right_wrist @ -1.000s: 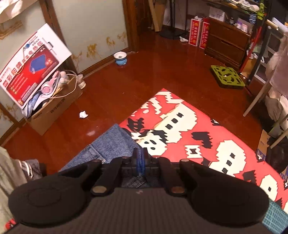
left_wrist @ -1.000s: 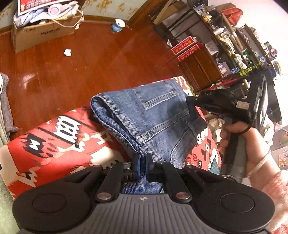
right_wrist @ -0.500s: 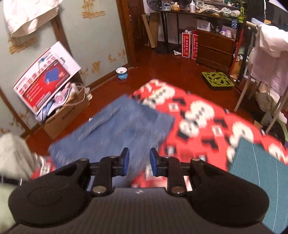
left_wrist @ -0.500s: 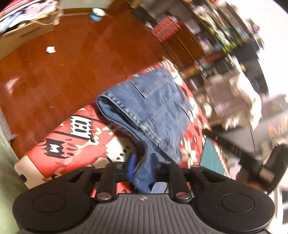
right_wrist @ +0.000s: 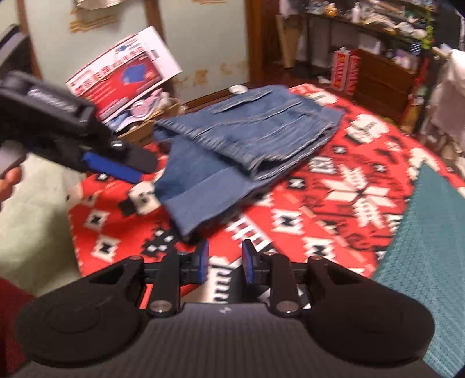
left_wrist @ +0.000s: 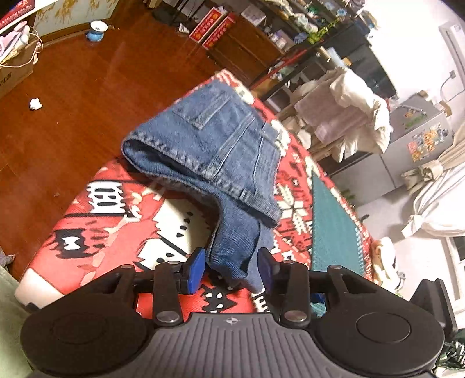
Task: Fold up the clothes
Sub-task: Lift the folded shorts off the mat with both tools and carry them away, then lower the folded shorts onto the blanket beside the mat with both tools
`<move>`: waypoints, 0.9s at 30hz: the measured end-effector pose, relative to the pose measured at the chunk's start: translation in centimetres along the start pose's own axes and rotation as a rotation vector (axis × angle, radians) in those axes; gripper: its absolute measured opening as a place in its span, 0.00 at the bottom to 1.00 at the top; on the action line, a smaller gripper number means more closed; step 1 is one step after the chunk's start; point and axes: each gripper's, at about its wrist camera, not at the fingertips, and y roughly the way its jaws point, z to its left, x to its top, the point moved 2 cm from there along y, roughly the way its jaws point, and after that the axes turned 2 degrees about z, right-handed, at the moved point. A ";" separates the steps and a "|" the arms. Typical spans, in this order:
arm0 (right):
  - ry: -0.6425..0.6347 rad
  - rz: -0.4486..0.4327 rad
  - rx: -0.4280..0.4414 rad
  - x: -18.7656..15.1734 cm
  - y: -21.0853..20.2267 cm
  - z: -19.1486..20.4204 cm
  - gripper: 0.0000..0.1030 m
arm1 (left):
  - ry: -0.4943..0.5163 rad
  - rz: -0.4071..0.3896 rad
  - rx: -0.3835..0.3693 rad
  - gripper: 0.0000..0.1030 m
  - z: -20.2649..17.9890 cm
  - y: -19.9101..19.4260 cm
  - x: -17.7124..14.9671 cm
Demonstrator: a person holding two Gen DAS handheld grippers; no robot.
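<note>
Lived-in home room: red wooden floor, cluttered shelves beyond it, fridge right of shelves.

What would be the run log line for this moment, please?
left gripper: open, around jeans hem | right gripper: open, empty | jeans: folded on red cloth

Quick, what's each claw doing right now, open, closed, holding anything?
Left claw: open, the jeans leg end lies loose between its fingers.
Right claw: open, holding nothing.
</note>
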 end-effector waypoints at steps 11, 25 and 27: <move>-0.042 -0.007 0.116 0.6 2.3 1.9 0.27 | -0.058 -0.041 -0.056 0.46 0.6 2.2 1.4; -0.034 0.001 0.142 1.4 1.4 0.3 0.07 | -0.210 0.106 -0.114 0.12 1.7 3.7 1.2; -0.037 0.004 0.149 1.7 0.8 -0.3 0.06 | -0.183 0.110 -0.101 0.12 1.5 3.4 1.2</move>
